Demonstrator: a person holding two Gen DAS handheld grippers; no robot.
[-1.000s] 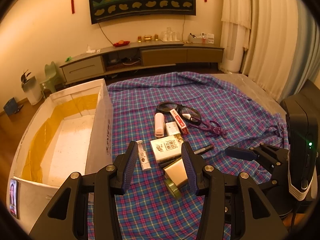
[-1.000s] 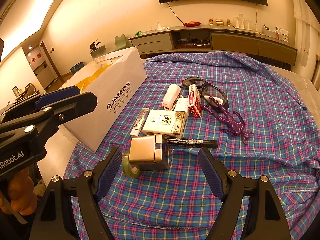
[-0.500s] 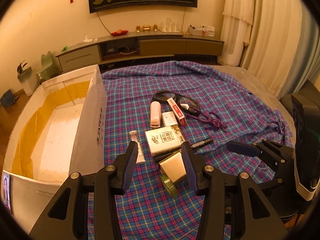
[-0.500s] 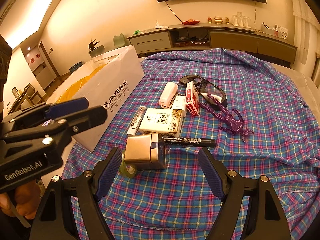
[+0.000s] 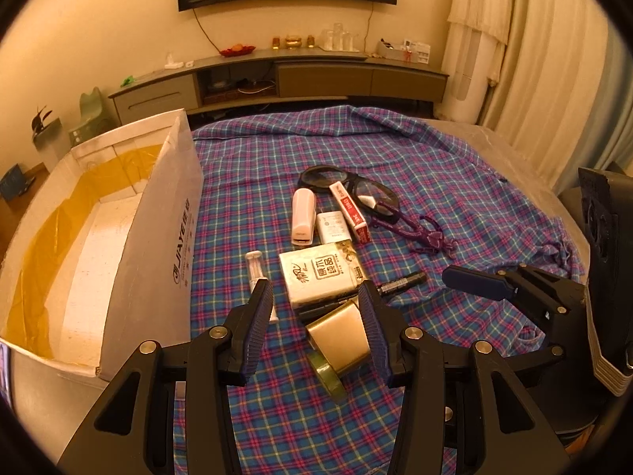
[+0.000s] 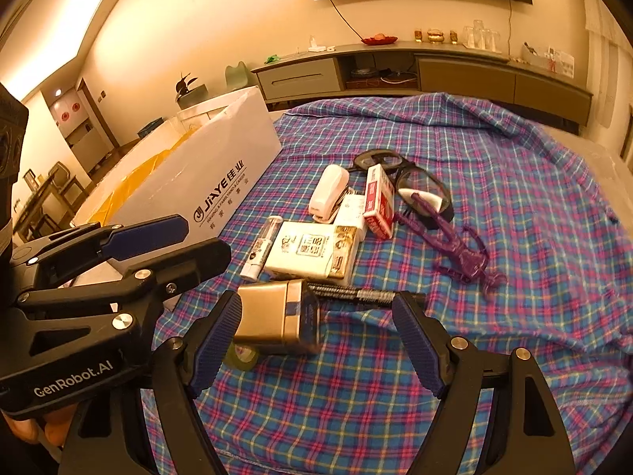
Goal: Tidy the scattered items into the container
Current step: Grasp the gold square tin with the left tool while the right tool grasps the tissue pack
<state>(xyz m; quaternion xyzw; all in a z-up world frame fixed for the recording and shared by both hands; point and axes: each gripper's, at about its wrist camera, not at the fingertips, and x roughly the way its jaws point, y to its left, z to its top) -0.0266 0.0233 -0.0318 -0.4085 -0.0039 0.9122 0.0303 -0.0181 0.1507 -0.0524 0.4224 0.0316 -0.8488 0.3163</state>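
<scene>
A white open box (image 5: 118, 213) with a yellow liner stands at the left of a plaid cloth; it also shows in the right wrist view (image 6: 205, 182). Scattered items lie beside it: a gold box (image 5: 340, 336) (image 6: 273, 316), a tape roll (image 5: 328, 374), a tissue pack (image 5: 320, 277) (image 6: 312, 249), a black marker (image 6: 356, 295), a white tube (image 5: 259, 281), a stapler (image 5: 302, 217), a red card pack (image 5: 350, 211), goggles (image 5: 348, 182) and a purple toy (image 6: 455, 245). My left gripper (image 5: 314, 332) is open over the gold box. My right gripper (image 6: 316, 340) is open just behind it.
A plaid cloth (image 5: 435, 182) covers the round table. A TV cabinet (image 5: 277, 79) stands against the far wall, with curtains (image 5: 554, 79) at the right. My right gripper shows at the right of the left wrist view (image 5: 514, 297).
Both grippers have moved forward and down toward the gold box. The items have not moved. Both grippers stay open.
</scene>
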